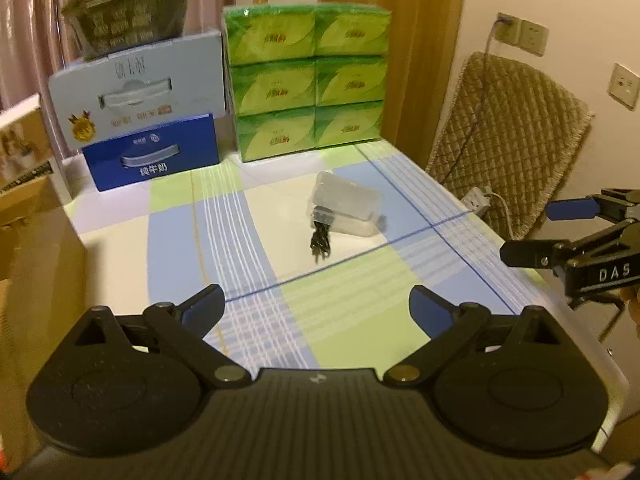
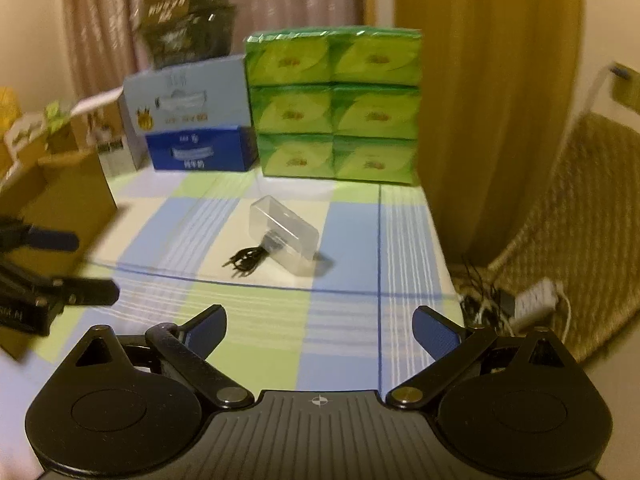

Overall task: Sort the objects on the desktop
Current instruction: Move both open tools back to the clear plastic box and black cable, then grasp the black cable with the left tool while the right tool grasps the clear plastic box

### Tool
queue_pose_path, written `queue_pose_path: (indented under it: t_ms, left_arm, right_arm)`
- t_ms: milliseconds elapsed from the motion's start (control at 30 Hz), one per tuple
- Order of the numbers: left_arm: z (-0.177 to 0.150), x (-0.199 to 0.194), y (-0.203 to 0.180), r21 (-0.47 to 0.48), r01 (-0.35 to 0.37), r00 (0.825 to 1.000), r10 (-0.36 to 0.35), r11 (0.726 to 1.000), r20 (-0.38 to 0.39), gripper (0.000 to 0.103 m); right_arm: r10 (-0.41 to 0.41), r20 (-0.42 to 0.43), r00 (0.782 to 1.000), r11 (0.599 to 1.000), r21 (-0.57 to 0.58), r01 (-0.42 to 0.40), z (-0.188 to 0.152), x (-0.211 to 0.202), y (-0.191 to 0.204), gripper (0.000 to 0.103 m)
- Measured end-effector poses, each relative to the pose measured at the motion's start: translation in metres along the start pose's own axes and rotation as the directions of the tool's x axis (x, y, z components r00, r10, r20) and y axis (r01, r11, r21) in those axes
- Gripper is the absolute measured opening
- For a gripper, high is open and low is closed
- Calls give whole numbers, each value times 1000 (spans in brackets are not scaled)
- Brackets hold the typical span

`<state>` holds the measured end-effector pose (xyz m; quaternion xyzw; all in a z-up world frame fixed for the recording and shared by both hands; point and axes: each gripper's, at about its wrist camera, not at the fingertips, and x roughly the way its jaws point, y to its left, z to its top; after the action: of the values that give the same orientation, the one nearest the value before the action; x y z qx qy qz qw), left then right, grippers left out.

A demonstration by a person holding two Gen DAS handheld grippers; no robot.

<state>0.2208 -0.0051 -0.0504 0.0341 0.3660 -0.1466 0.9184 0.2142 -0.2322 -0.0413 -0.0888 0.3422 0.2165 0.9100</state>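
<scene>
A clear plastic box (image 1: 347, 206) (image 2: 285, 234) lies open on the checked tablecloth in the middle of the table. Just in front of it lies a black coiled cable (image 1: 320, 243) (image 2: 247, 263), one end reaching into the box. My left gripper (image 1: 316, 307) is open and empty, well short of the box. My right gripper (image 2: 320, 330) is open and empty too, hanging nearer the table's right edge. Each gripper shows in the other's view: the right one (image 1: 528, 232) at the right, the left one (image 2: 96, 266) at the left.
A stack of green tissue packs (image 1: 308, 80) (image 2: 334, 106) stands at the back. Left of it are a dark blue milk carton box (image 1: 154, 156) (image 2: 202, 152) and a pale blue box (image 1: 138, 88). A quilted chair (image 1: 508, 140) and a power strip (image 2: 536, 300) sit off the right edge.
</scene>
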Motion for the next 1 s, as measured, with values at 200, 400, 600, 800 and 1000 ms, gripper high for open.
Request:
queue_pose_path:
  t_ms: [200, 400, 600, 800, 1000]
  left_arm:
    - [14, 65, 4, 23, 11, 1000, -10, 1000, -19, 87]
    - [20, 120, 2, 53, 23, 999, -21, 998, -48, 71]
    - [21, 154, 6, 48, 42, 998, -39, 998, -57, 51]
    - [20, 169, 6, 55, 55, 997, -52, 997, -48, 39]
    - [21, 176, 6, 58, 72, 997, -70, 996, -38, 18]
  right_arm:
    - [52, -13, 999, 992, -116, -53, 13, 59, -4, 79]
    - [70, -24, 997, 968, -241, -74, 18, 104, 5, 65]
    - [92, -29, 995, 941, -323, -97, 19, 136, 12, 59]
    - [81, -54, 995, 936, -340, -95, 24, 160, 17, 44]
    - [95, -70, 993, 957, -268, -110, 27, 160, 14, 32]
